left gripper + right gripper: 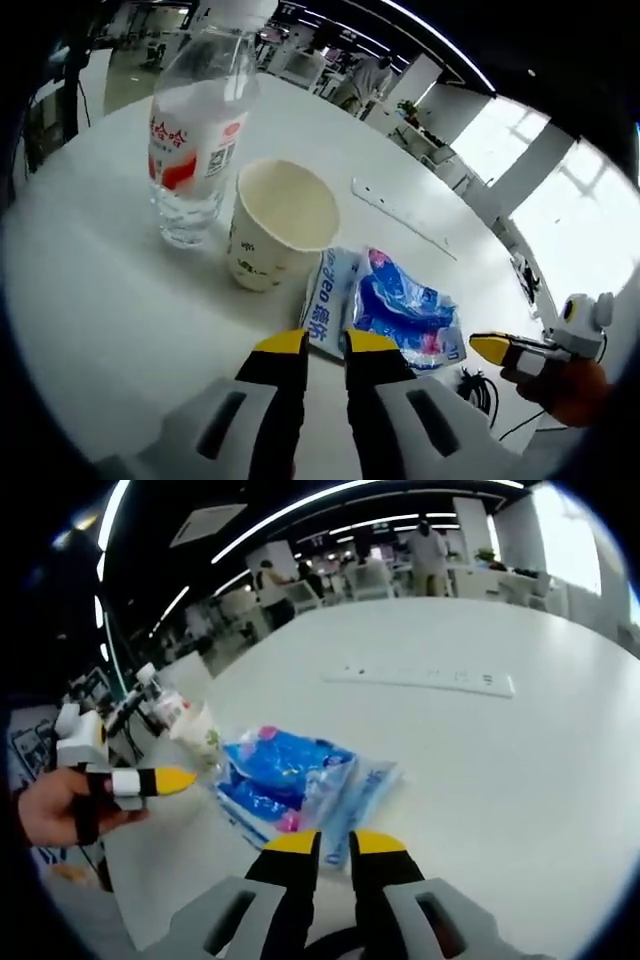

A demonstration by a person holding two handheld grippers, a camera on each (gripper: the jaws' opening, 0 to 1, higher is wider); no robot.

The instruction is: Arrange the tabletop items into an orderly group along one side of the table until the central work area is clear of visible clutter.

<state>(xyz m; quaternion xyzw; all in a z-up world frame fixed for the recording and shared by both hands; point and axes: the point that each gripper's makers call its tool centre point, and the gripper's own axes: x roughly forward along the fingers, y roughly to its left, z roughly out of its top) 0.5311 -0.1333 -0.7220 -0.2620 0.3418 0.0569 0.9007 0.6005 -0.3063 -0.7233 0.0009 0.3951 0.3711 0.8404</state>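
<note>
A clear water bottle (pixel 195 130) with a red-and-white label stands next to an empty paper cup (pixel 275 225) on the white round table (pixel 120 300). Two blue snack packets (pixel 400 315) lie flat just in front of the cup. My left gripper (pixel 325 345) hovers low over the packets' near edge, jaws shut and holding nothing. My right gripper (pixel 335 842) is shut too, its tips at the opposite edge of the packets (pixel 290 770). The bottle (pixel 160 702) and cup (pixel 198 735) stand behind the packets in the right gripper view. Each gripper appears from the side in the other's view, held in a hand (pixel 50 810).
A long white power strip (pixel 400 215) lies farther out on the table (pixel 500 780), also seen as the strip (pixel 420 677) beyond the packets. Black cables (pixel 480 390) hang off the table edge. Office desks and people stand in the background.
</note>
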